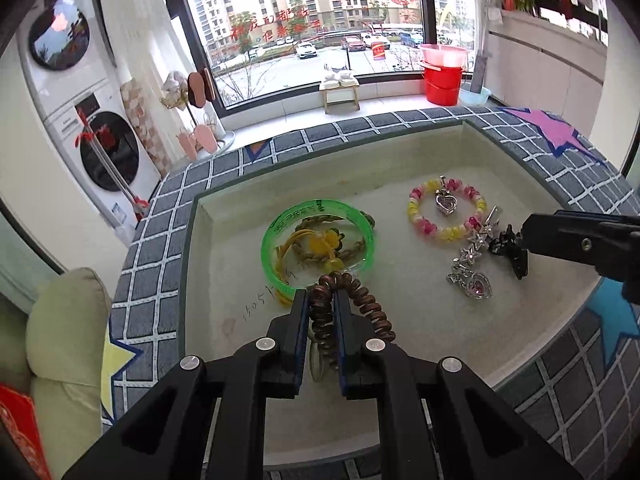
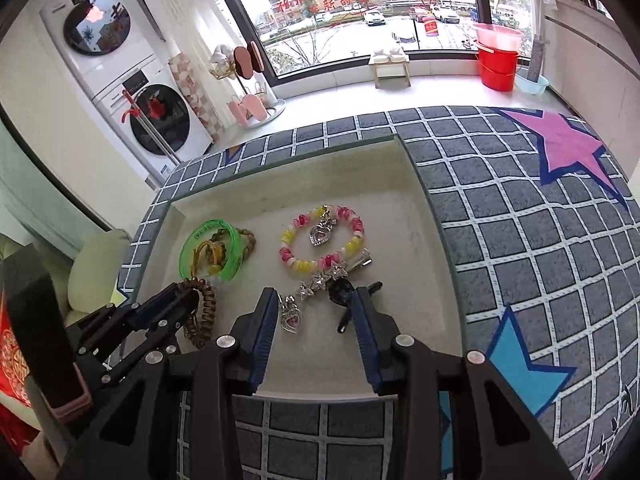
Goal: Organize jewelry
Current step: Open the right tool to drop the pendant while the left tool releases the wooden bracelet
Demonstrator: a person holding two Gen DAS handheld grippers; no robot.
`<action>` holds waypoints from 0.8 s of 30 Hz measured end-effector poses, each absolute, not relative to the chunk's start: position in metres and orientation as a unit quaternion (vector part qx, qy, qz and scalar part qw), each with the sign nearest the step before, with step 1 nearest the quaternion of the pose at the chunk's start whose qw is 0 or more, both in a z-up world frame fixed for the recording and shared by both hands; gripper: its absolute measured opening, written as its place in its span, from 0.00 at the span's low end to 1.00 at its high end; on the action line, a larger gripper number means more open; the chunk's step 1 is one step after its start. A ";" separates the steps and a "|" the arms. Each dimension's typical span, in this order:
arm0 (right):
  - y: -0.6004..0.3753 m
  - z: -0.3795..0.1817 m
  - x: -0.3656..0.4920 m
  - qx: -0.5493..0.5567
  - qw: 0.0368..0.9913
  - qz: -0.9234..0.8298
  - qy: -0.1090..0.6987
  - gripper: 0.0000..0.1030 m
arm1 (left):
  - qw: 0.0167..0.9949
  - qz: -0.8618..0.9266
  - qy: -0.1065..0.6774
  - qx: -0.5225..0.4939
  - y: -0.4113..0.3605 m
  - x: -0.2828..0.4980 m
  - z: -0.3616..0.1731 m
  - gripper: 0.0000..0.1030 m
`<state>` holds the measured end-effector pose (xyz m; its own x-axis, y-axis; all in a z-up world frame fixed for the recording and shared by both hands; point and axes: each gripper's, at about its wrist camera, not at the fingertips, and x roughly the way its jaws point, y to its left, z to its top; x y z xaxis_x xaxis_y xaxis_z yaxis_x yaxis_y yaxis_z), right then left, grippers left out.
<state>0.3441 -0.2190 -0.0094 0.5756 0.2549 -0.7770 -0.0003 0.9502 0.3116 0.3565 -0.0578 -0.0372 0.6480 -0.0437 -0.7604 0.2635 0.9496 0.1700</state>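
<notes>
Left fingers (image 1: pixel 322 300): mine, pinching one brown spiral coil hair tie (image 1: pixel 352 300).
Right fingers (image 2: pixel 316 304): mine, spread, empty.
Writing: green translucent plastic bangle (image 1: pixel 280 268), print unreadable.
Heart pendants: two.

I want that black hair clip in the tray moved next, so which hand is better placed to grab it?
Right. The right tongs hang open over the black hair clip, nothing gripped. The left tongs are shut on the brown spiral hair tie, farther away near the green bangle.

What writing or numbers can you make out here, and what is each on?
"1505", then unclear strokes: handwritten on the tray floor.
Green bangle: dark printed characters, too small to read.
Window: red Chinese characters, too blurred to read.
Red bucket: no readable text.
</notes>
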 end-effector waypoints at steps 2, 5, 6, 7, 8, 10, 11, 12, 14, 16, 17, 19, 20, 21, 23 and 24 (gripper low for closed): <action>-0.220 -0.010 0.341 0.142 0.876 0.073 0.454 0.41 | 0.898 -0.089 0.412 0.127 -0.057 0.357 -0.036 0.25; -0.222 -0.009 0.338 0.146 0.877 0.073 0.452 0.41 | 0.899 -0.095 0.414 0.109 -0.052 0.359 -0.033 0.25; -0.222 -0.008 0.337 0.148 0.877 0.074 0.451 0.41 | 0.899 -0.096 0.414 0.103 -0.051 0.358 -0.032 0.26; -0.223 -0.007 0.336 0.149 0.878 0.074 0.450 0.41 | 0.900 -0.096 0.414 0.095 -0.049 0.359 -0.030 0.50; -0.224 -0.007 0.336 0.150 0.878 0.073 0.449 0.41 | 0.902 -0.092 0.413 0.088 -0.047 0.359 -0.029 1.00; -0.226 -0.006 0.334 0.154 0.879 0.072 0.446 0.41 | 0.916 -0.083 0.386 0.068 -0.039 0.355 -0.020 1.00; -0.229 -0.005 0.332 0.158 0.880 0.070 0.443 0.41 | 0.917 -0.084 0.384 0.067 -0.038 0.355 -0.017 1.00; -0.231 -0.004 0.331 0.160 0.880 0.069 0.442 0.41 | 0.916 -0.084 0.386 0.068 -0.038 0.357 -0.015 1.00; -0.234 -0.004 0.330 0.162 0.880 0.067 0.442 0.41 | 0.916 -0.079 0.387 0.070 -0.037 0.358 -0.013 1.00; -0.237 -0.004 0.328 0.164 0.880 0.065 0.442 0.41 | 0.917 -0.074 0.386 0.068 -0.035 0.357 -0.012 1.00; -0.237 -0.004 0.327 0.163 0.879 0.065 0.442 0.41 | 0.918 -0.071 0.386 0.066 -0.034 0.356 -0.011 1.00; -0.238 -0.005 0.325 0.162 0.878 0.064 0.445 0.41 | 0.918 -0.066 0.387 0.063 -0.033 0.353 -0.011 1.00; -0.238 -0.006 0.325 0.162 0.877 0.064 0.447 0.41 | 0.917 -0.064 0.389 0.062 -0.031 0.351 -0.011 1.00; -0.238 -0.008 0.324 0.162 0.875 0.065 0.451 0.41 | 0.916 -0.061 0.391 0.061 -0.030 0.348 -0.010 1.00; -0.237 -0.011 0.321 0.161 0.873 0.067 0.456 0.56 | 0.915 -0.057 0.394 0.060 -0.030 0.344 -0.009 1.00; -0.236 -0.012 0.319 0.159 0.873 0.067 0.457 0.66 | 0.915 -0.054 0.395 0.058 -0.028 0.340 -0.008 1.00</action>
